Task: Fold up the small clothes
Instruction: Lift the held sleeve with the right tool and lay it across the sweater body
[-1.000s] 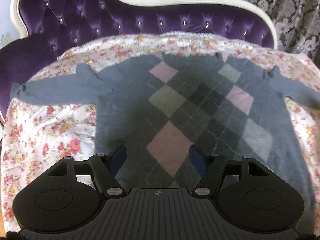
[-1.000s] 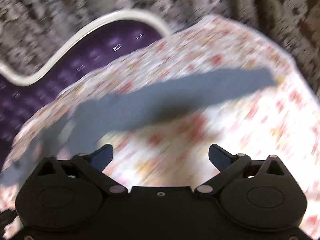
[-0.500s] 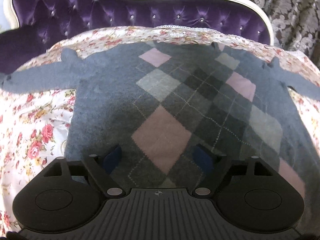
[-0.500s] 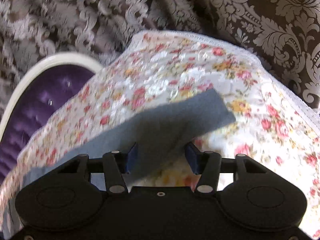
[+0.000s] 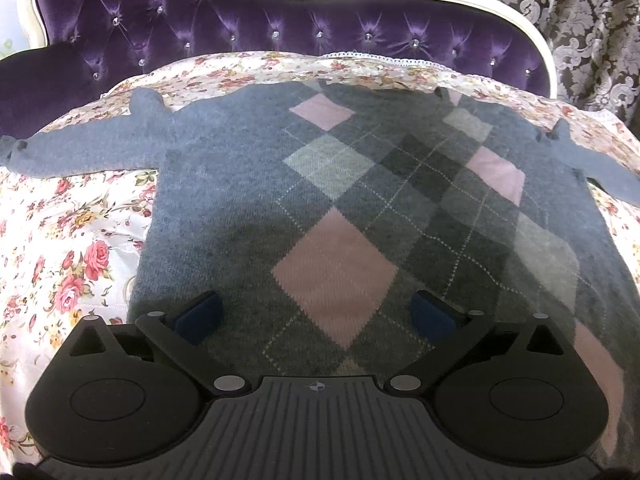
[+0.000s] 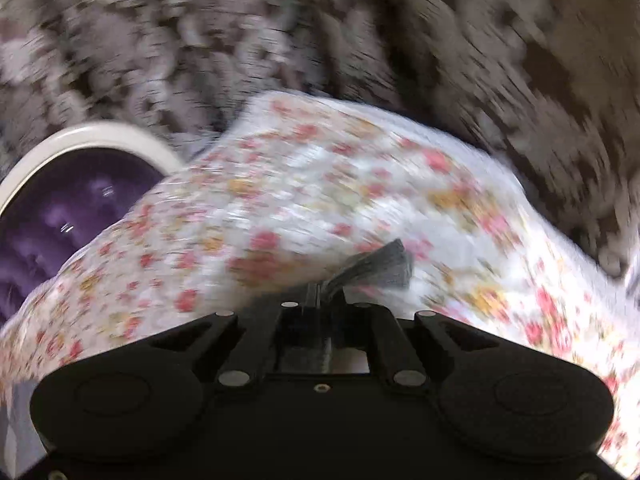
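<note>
Grey argyle sweater (image 5: 340, 216) lies flat, sleeves outspread.

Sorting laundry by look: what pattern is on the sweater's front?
Grey sweater, pink-and-grey argyle diamonds; left wrist view.
</note>
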